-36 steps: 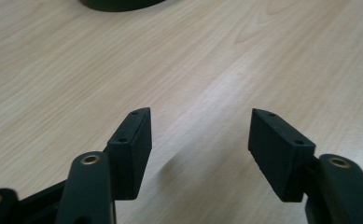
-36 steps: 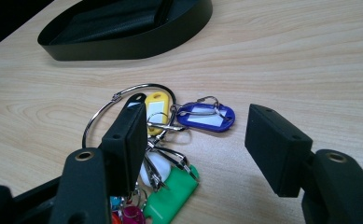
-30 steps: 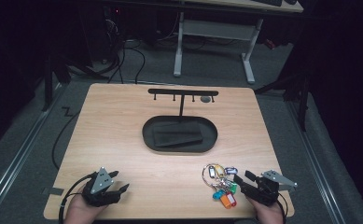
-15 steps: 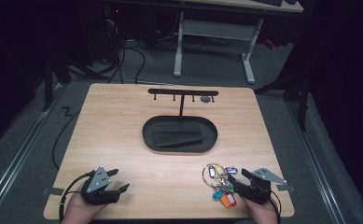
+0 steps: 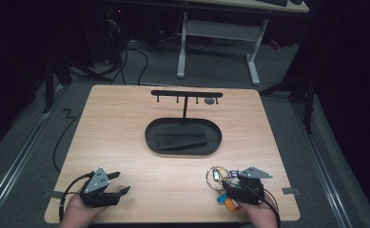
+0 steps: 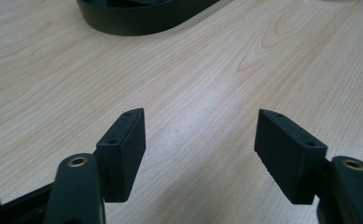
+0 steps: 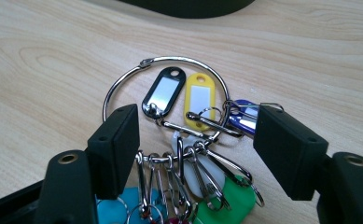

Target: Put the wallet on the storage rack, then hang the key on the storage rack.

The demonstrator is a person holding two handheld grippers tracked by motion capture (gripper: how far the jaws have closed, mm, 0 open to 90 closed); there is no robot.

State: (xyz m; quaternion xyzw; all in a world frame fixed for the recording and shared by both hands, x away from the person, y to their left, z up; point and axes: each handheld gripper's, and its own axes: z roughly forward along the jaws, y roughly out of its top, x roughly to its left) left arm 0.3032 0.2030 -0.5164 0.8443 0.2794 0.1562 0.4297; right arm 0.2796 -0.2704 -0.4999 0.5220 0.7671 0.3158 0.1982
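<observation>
Right gripper view | key ring [image 7: 165,59] flat | tags [image 7: 200,100] trail toward jaws

Lower key tags [image 7: 226,198] cut off by bottom edge; small object on rack [image 5: 210,100] too small to identify.

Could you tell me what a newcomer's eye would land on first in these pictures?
Probably the bunch of coloured key tags on a metal ring, lying at the table's near right between the open jaws of the right tongs. Next, the black oval tray at the table's middle, with a hook rack behind it. The left tongs stand open over bare wood.
</observation>
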